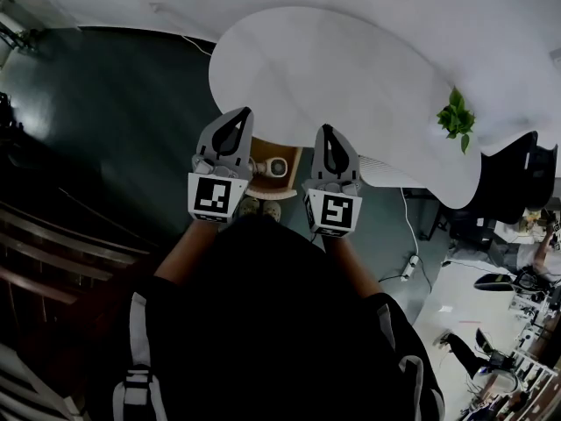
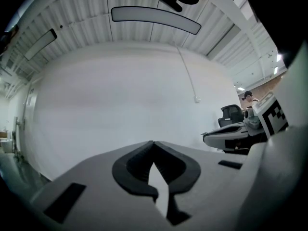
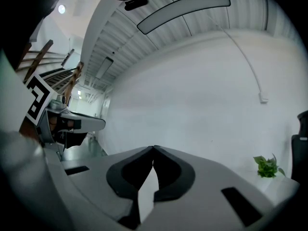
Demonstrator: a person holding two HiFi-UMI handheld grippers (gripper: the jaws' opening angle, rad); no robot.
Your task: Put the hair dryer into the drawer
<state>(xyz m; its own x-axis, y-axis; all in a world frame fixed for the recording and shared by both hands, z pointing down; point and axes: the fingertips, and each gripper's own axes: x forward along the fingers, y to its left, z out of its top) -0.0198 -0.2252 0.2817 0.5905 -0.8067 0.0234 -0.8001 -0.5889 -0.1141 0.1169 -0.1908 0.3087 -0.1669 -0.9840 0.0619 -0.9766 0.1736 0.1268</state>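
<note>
Grey left claw (image 1: 237, 117), grey right claw (image 1: 327, 132) — jaws pressed together, nothing held.
Side by side at a white curved-top table (image 1: 351, 68); small green leafy plant (image 1: 457, 119) on it.

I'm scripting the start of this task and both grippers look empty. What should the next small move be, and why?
Probably lower the left gripper toward the small white object on the wooden surface below, opening its jaws. It and the right gripper are shut, empty and pointing level. That object may be the hair dryer; it is too small to be sure.
</note>
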